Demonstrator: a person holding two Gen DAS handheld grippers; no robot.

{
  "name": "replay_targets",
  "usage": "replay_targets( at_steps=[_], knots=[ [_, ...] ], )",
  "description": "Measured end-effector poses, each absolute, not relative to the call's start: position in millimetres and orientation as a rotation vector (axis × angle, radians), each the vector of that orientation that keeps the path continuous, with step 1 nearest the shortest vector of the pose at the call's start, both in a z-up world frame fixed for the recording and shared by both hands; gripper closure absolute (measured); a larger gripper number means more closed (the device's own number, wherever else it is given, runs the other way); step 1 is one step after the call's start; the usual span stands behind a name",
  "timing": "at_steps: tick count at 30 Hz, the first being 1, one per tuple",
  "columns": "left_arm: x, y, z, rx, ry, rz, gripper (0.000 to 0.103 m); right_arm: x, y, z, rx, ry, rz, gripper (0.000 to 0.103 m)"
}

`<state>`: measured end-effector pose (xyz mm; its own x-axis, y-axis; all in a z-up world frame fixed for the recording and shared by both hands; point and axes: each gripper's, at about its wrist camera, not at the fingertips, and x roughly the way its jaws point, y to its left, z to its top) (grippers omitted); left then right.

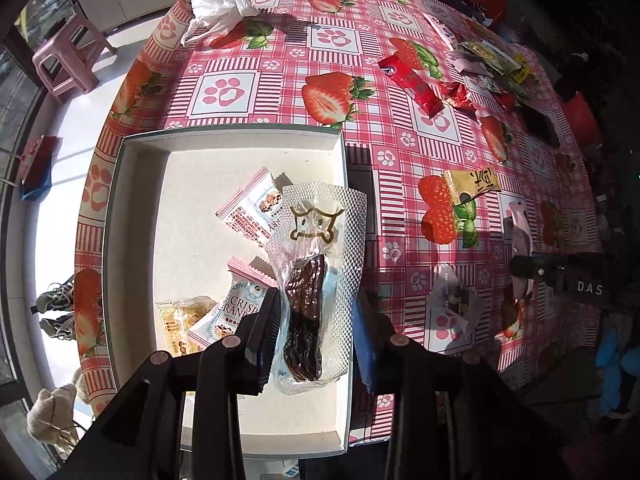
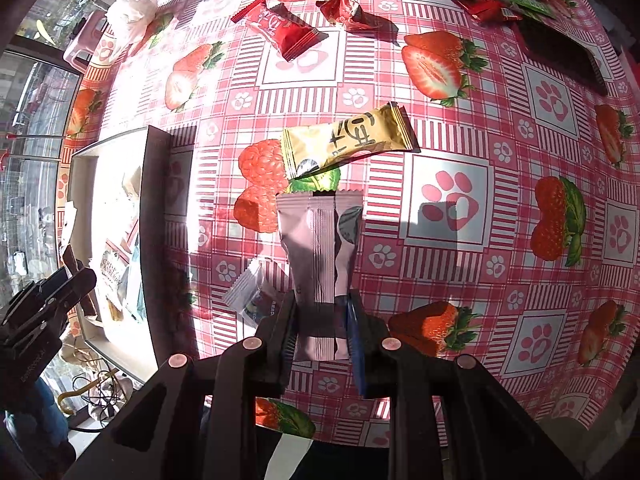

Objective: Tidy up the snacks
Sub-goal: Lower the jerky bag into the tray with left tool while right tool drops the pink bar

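A white box (image 1: pixel 132 152) sits on the strawberry tablecloth and holds several snack packets. My left gripper (image 1: pixel 316 320) is over the box, its fingers spread wide on either side of a clear packet of dark dried meat (image 1: pixel 312 280) that rests on the box's right rim. My right gripper (image 2: pixel 322 328) is shut on a pale pink packet (image 2: pixel 320 240) and holds it above the cloth, right of the box (image 2: pixel 152 208). A yellow packet (image 2: pixel 344 142) lies just beyond it. The right gripper (image 1: pixel 532 270) also shows in the left wrist view.
Red packets (image 1: pixel 412 84) and a pile of mixed snacks (image 1: pixel 492 64) lie at the far right of the table. Crumpled white paper (image 1: pixel 224 0) lies at the far edge. A clear packet (image 1: pixel 452 300) lies right of the box. A pink stool (image 1: pixel 68 60) stands on the floor.
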<state>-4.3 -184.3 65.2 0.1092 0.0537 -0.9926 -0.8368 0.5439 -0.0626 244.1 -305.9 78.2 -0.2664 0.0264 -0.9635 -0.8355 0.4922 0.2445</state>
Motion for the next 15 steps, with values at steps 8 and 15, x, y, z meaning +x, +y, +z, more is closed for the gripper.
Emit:
replay_targets(
  at_steps=[8,15],
  knots=[
    [-41.1,-176.4,62.0,-0.812,1.290,0.827,0.066,193.7,-249.9,93.1,-0.783,1.589,1.145,0.078],
    [-67.4,-170.9,53.8,-0.880,1.282,0.869,0.065,135.1,-217.1,94.6,-0.819,1.580,1.288,0.078]
  ],
)
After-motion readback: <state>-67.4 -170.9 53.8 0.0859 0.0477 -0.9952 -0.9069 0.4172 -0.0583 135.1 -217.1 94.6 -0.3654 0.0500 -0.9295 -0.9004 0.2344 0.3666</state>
